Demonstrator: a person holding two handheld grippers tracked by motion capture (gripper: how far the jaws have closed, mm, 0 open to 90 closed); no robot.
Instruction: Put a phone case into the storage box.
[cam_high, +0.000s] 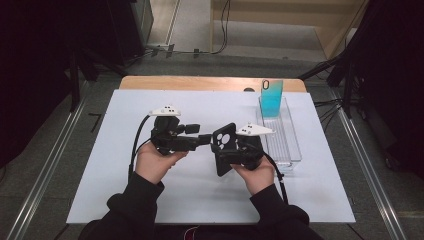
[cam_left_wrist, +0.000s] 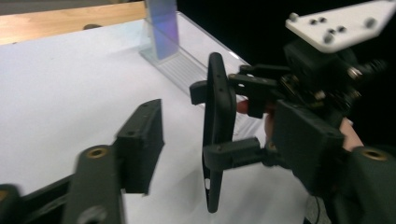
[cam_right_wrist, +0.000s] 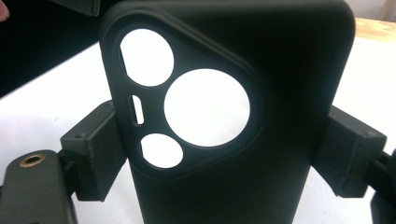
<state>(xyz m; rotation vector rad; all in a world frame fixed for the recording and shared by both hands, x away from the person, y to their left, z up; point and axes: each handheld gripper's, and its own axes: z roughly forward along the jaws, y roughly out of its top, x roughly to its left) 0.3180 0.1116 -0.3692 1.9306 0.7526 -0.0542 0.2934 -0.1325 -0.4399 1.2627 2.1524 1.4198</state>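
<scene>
Grip on the black phone case (cam_right_wrist: 224, 112) belongs to the right gripper (cam_high: 235, 150), whose two pads press its long side edges and hold it upright above the white table (cam_high: 120, 190). The left gripper (cam_left_wrist: 140, 135) sits just beside the case with jaws parted, nothing between them. Farther back, a turquoise phone case (cam_high: 271, 98) stands on end in a clear plastic tray (cam_high: 287, 145).
</scene>
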